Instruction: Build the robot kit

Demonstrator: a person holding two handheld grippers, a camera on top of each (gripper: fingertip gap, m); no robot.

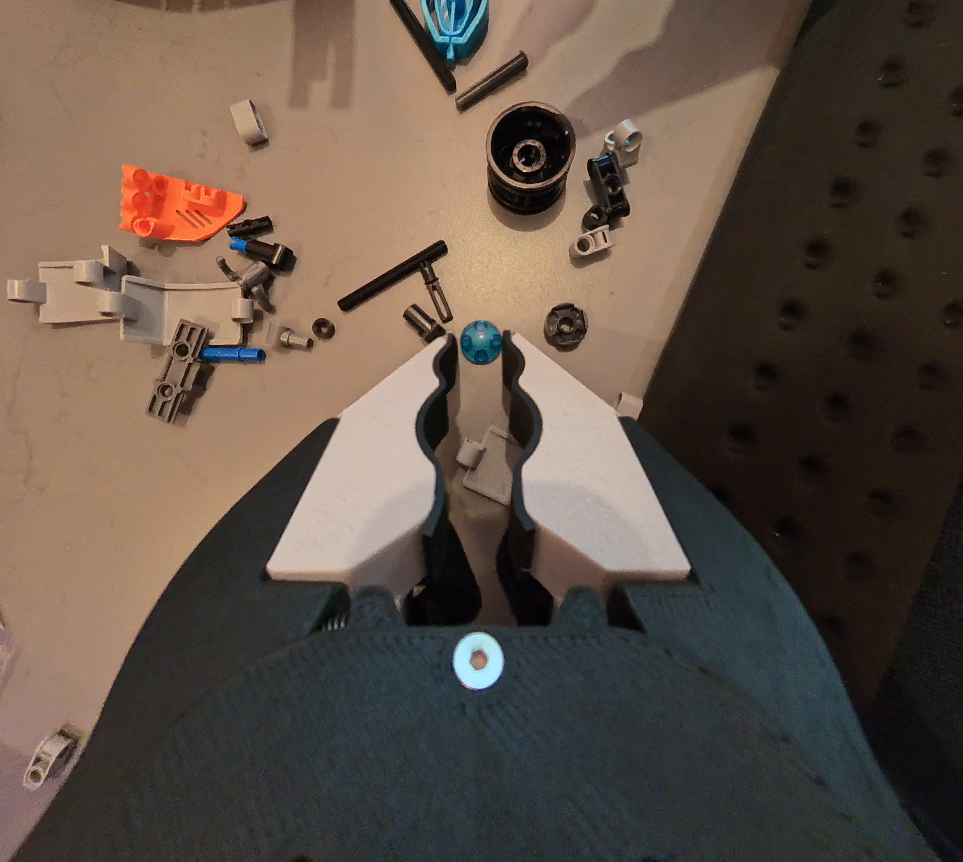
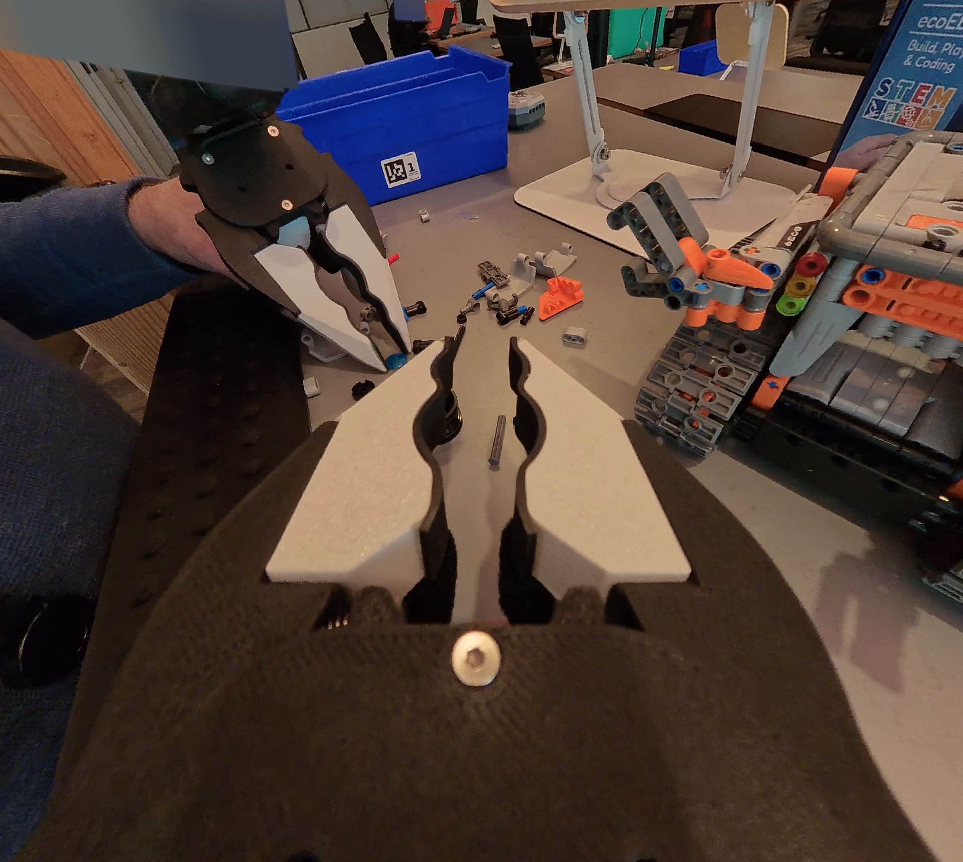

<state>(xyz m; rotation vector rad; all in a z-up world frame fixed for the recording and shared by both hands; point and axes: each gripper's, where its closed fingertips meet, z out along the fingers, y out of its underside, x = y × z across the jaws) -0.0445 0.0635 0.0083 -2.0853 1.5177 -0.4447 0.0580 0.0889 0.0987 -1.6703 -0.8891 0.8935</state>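
Fingers of the left gripper (image 1: 480,344) are seen in the left wrist view set narrowly apart around a small teal dome piece (image 1: 481,340), which lies on the grey table (image 1: 130,81) between the tips; whether it is pinched cannot be told. A black wheel hub (image 1: 530,156) lies at 12 o'clock from it, an orange panel (image 1: 177,206) at 10 o'clock. In the right wrist view, the right gripper (image 2: 479,347) is held spread and empty above a dark axle (image 2: 496,441). At 3 o'clock a tracked model (image 2: 813,315) stands largely built, while many loose parts are left unattached.
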